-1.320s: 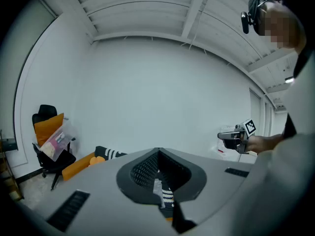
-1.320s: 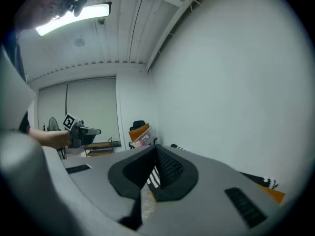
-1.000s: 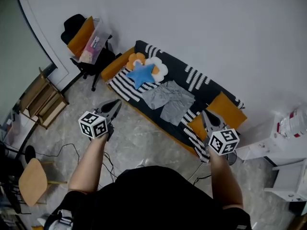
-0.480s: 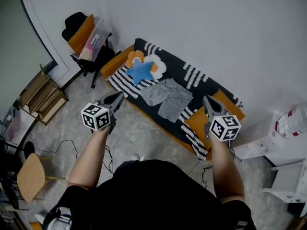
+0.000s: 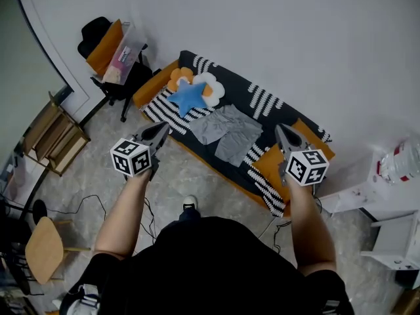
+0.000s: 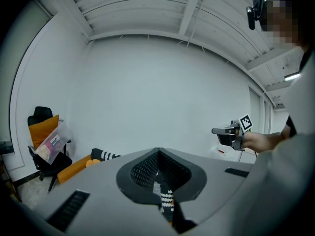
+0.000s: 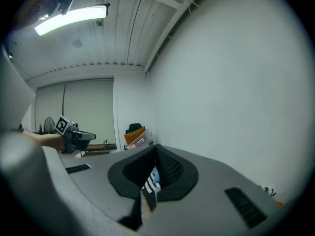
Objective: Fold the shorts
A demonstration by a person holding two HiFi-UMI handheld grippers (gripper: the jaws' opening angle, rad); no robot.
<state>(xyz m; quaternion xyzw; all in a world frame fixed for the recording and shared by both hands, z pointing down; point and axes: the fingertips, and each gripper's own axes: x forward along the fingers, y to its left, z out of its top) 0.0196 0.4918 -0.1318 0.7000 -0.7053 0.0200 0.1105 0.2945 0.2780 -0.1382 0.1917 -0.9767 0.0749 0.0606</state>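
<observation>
Holding my left claw [image 5: 161,130] and right claw [image 5: 281,130] pressed together, empty, I am risking nudging the shorts [image 5: 228,130] askew unless they spread first.

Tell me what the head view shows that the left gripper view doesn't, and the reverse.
Only the head view: the grey shorts lying spread on the sofa, and the blue star cushion beside them.
Only the left gripper view: the ribbed ceiling, and the left gripper seen along its own jaws, which are together with nothing between them.
Both: the right gripper held in the air, the black chair with its orange cushion, and the sofa's striped end.
</observation>
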